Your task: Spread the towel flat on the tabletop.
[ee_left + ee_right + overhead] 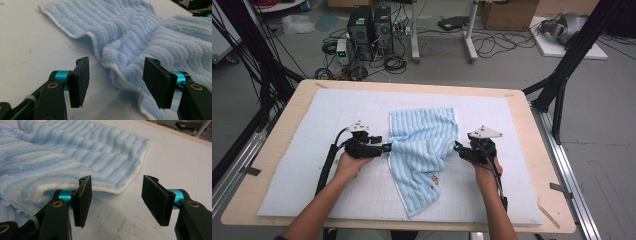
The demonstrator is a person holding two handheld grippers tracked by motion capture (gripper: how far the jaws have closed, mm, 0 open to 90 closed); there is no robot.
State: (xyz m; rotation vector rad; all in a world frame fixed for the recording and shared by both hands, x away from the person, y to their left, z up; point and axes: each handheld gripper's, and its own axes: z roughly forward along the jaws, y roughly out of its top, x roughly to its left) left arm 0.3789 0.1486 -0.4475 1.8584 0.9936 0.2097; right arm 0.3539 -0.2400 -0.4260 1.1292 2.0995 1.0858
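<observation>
A light blue striped towel (422, 150) lay rumpled near the middle of the white foam mat (302, 150) that covered the wooden table (272, 145), its upper part spread fairly flat and its lower part folded over and trailing toward the person's edge of the mat. The left gripper (387, 148) sat at the towel's left edge, roughly halfway down its length, held in the person's left hand (349, 162). In the left gripper view its jaws stood wide apart with nothing between them, and the towel's white-hemmed edge (117, 75) ran through the gap just ahead of the pads, the bunched cloth rising behind it; whether the right-hand pad touched the pile could not be told. The right gripper (457, 148) rested at the towel's right edge, opposite the left one, gripped by the right hand (484, 172). In the right gripper view its jaws were likewise spread and empty, with the towel's hemmed border (125, 186) lying just beyond and to the left of the gap, and bare mat under the right-hand jaw.
</observation>
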